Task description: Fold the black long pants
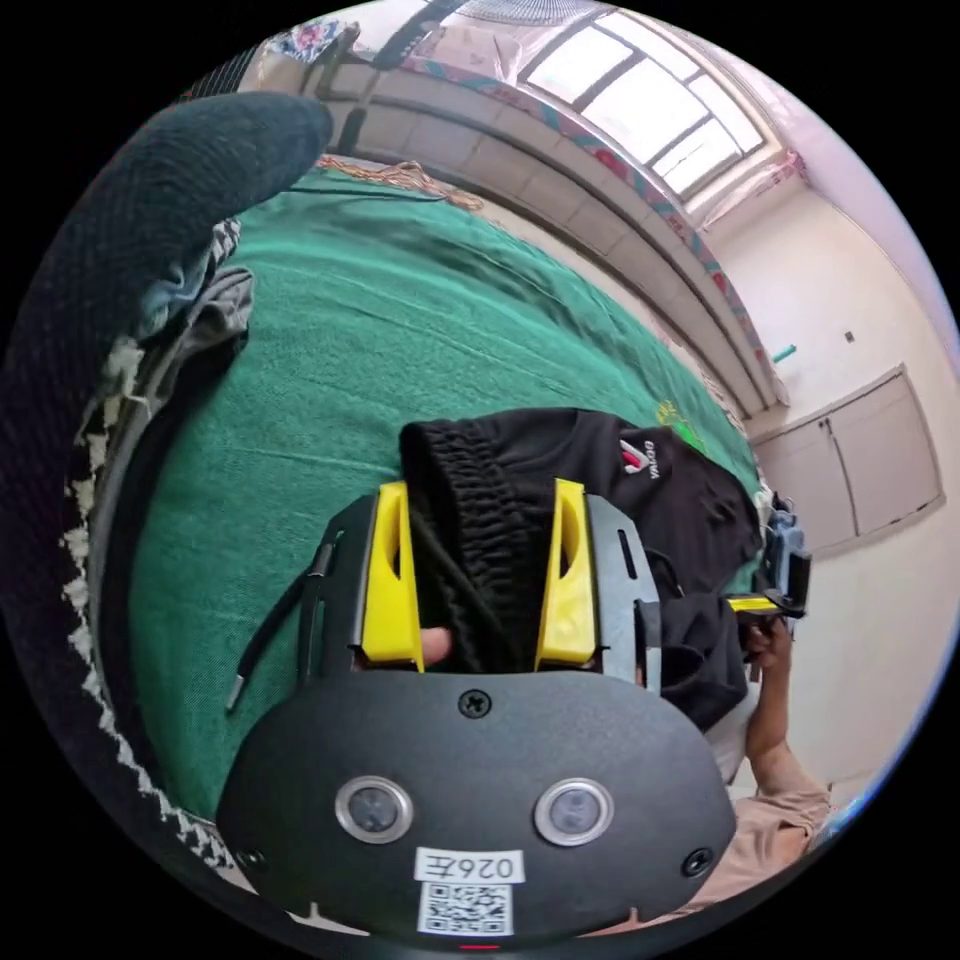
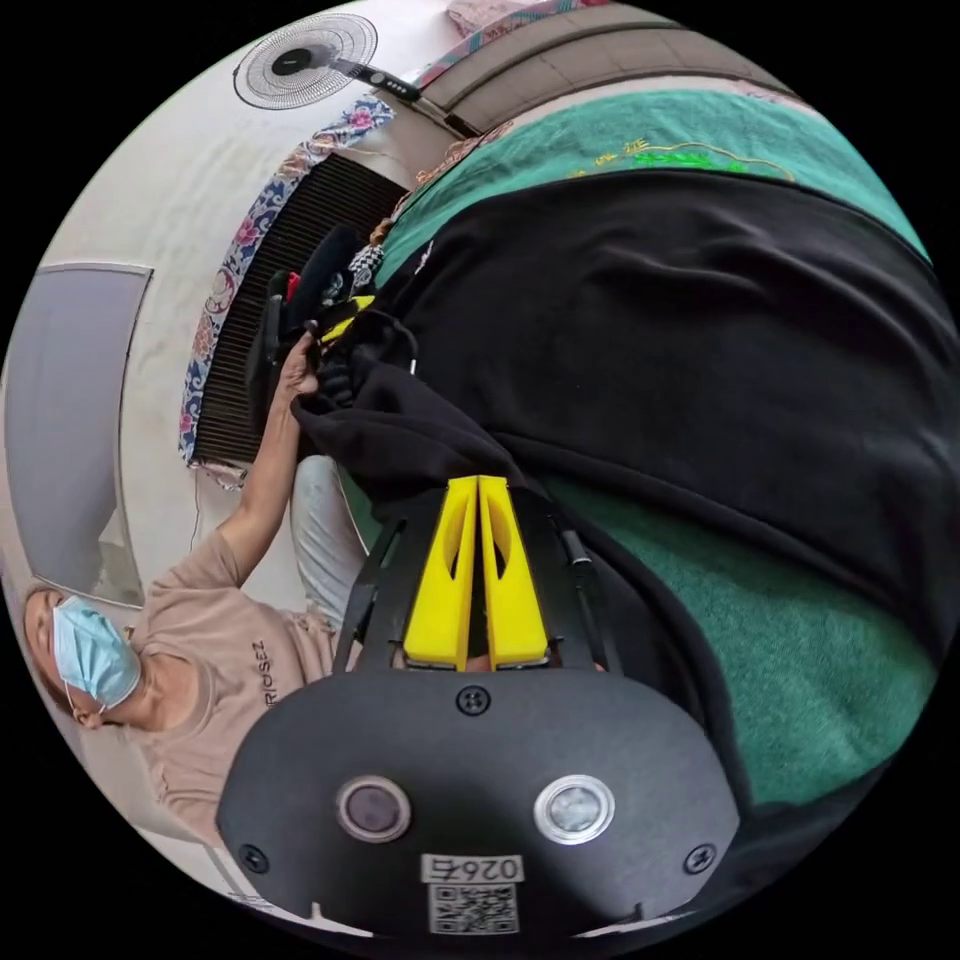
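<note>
One pair of black long pants (image 1: 560, 470) is lying across a green textured bed cover (image 1: 330, 330), its gathered elastic waistband lifted toward the camera in the left gripper view. The left claw (image 1: 480, 500), with two yellow jaws standing apart, is straddling that waistband; cloth is sitting between the jaws, but whether both are pressing on it cannot be told. A small red and white logo (image 1: 640, 458) is showing on the pants near the waist; its lettering is too small to read.

In the right gripper view, the right claw (image 2: 478, 490) is clenched, its two yellow jaws meeting at the tips over a fold of the black fabric, though a grip cannot be confirmed. One person in a beige short-sleeved shirt (image 2: 240, 680) is sitting beside the bed. One round wall fan (image 2: 300, 60) is hanging on the wall. A heap of mixed dark clothes (image 1: 170, 290) is lying at the bed's edge.
</note>
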A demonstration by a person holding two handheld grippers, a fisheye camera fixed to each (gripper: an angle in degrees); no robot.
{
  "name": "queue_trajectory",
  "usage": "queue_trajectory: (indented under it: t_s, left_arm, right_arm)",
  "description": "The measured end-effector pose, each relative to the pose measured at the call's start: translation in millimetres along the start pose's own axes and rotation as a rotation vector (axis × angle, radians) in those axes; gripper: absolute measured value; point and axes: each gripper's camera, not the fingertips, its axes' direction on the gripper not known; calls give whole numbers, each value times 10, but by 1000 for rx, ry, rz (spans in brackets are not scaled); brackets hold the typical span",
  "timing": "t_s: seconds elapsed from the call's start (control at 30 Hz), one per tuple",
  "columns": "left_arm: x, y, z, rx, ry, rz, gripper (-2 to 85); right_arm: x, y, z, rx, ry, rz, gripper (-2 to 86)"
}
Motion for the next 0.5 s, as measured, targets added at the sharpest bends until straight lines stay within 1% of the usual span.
queue_trajectory:
  t_s: [0.1,0.17,0.27,0.37,0.43,0.47,0.5]
  left_arm:
    - [179,-142,44,-77,-114,116,139]
    - [216,-188,42,-86,-128,151,137]
    - [175,-244,38,-84,-89,154,139]
    - [91,-265,26,-72,-51,150,138]
    - [39,-267,-3,-62,-28,176,127]
    - [-12,-264,-26,-48,62,201,93]
    - [-114,-268,-42,-27,162,168,75]
  right_arm:
    - [258,-158,-153,-18,-21,-10,-9]
    - [420,-247,-230,-25,-27,-13,-9]
    - [657,-391,-494,-3,-34,-46,-9]
    - [833,-386,-1353,192,29,-87,-9]
    - [1110,-150,-2297,458,189,-21,-9]
    - [1219,-69,-2522,527,253,23,-9]
    - [1486,83,-2928,649,410,138,-8]
